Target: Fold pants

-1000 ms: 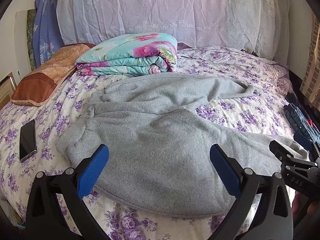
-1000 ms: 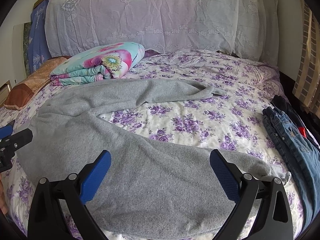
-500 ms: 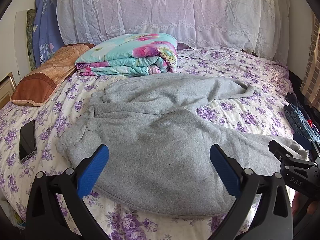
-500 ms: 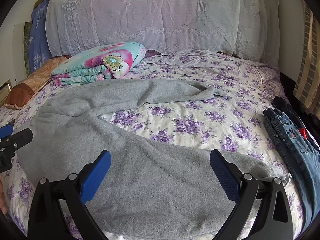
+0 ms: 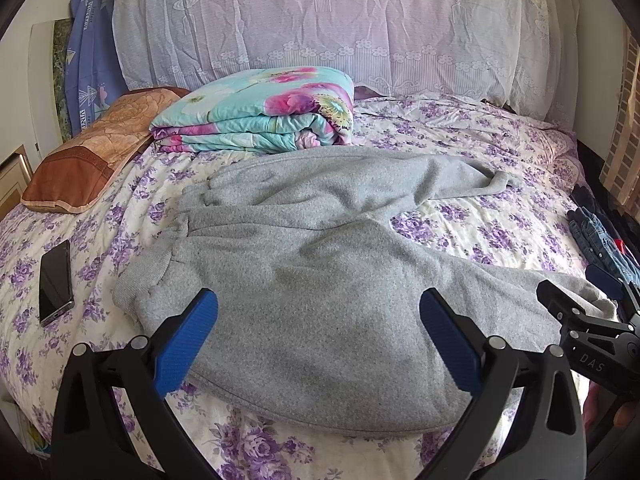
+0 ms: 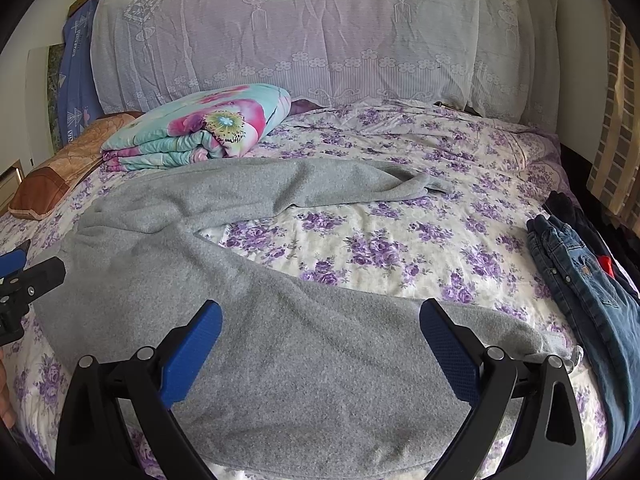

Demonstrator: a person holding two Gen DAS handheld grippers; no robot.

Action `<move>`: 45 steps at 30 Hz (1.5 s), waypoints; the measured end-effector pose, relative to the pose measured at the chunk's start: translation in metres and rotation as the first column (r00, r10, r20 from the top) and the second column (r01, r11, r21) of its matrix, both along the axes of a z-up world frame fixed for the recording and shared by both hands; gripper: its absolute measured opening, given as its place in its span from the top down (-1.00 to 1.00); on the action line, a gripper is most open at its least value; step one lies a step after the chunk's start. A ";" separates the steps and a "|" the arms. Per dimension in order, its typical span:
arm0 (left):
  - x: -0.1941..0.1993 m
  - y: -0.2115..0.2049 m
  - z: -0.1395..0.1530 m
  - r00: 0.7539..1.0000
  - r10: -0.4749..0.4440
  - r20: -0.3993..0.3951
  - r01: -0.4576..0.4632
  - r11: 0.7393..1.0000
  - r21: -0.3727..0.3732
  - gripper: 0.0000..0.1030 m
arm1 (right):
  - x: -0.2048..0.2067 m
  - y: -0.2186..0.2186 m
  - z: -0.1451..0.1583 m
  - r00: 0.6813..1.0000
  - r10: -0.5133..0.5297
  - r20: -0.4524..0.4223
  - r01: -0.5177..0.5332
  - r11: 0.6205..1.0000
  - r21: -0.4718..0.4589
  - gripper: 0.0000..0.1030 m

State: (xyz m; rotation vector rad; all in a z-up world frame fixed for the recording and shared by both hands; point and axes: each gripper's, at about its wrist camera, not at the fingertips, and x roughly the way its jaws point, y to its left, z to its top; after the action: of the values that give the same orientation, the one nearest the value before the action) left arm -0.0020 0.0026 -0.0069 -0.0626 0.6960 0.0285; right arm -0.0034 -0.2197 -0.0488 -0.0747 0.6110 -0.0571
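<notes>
Grey sweatpants (image 5: pixel 320 264) lie spread on the floral bedsheet (image 5: pixel 480 232), waistband at the left, the two legs splayed in a V toward the right. My left gripper (image 5: pixel 318 336) hovers open over the seat area near the bed's front edge, holding nothing. In the right wrist view the same pants (image 6: pixel 280 320) fill the foreground, and my right gripper (image 6: pixel 320 344) stands open above the near leg, short of its cuff (image 6: pixel 560 348). The far leg's cuff (image 6: pixel 424 186) rests mid-bed. The right gripper's tip (image 5: pixel 568 316) shows at the left view's right edge.
A folded floral quilt (image 5: pixel 260 120) and a brown pillow (image 5: pixel 88 156) sit at the back left. A black phone (image 5: pixel 56 280) lies on the sheet at the left. Blue jeans (image 6: pixel 580 280) and dark clothes lie along the right edge. A lace-covered headboard (image 6: pixel 320 40) stands behind.
Both views have shifted very slightly; the right gripper has drifted a little back from the pants. Neither gripper has taken hold of anything and the pants lie as before.
</notes>
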 end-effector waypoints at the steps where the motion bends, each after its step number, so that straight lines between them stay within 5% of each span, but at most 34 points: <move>1: 0.000 0.000 0.000 1.000 0.001 0.000 -0.001 1.000 0.000 -0.91 | 0.000 0.000 0.000 1.000 -0.001 -0.001 0.001 1.000 0.000 -0.93; 27: 0.001 0.000 -0.001 1.000 -0.008 -0.011 0.008 1.000 -0.005 -0.91 | 0.000 0.002 -0.003 1.000 -0.006 -0.003 0.006 1.000 0.004 -0.93; 35: 0.022 0.065 -0.028 0.980 -0.023 -0.199 0.001 0.994 -0.109 -0.91 | -0.001 -0.017 -0.010 0.999 -0.027 -0.019 0.028 0.999 0.031 -0.93; 42: 0.048 0.160 -0.059 0.928 0.172 -0.331 -0.223 0.967 -0.123 -0.90 | 0.007 -0.022 -0.019 0.999 -0.014 -0.041 0.017 0.998 0.063 -0.93; 43: 0.050 0.169 -0.064 0.918 0.162 -0.363 -0.231 0.960 -0.156 -0.84 | 0.009 -0.022 -0.020 0.999 -0.010 -0.045 0.013 0.998 0.061 -0.93; 45: 0.050 0.178 -0.076 0.891 0.127 -0.437 -0.249 0.939 -0.236 -0.37 | 0.011 -0.023 -0.021 0.999 -0.005 -0.048 0.008 0.998 0.062 -0.93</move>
State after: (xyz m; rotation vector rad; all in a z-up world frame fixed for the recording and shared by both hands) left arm 0.0483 0.1801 -0.0831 -0.4152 1.1192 0.1330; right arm 0.0072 -0.2424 -0.0700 -0.0137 0.6600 -0.0427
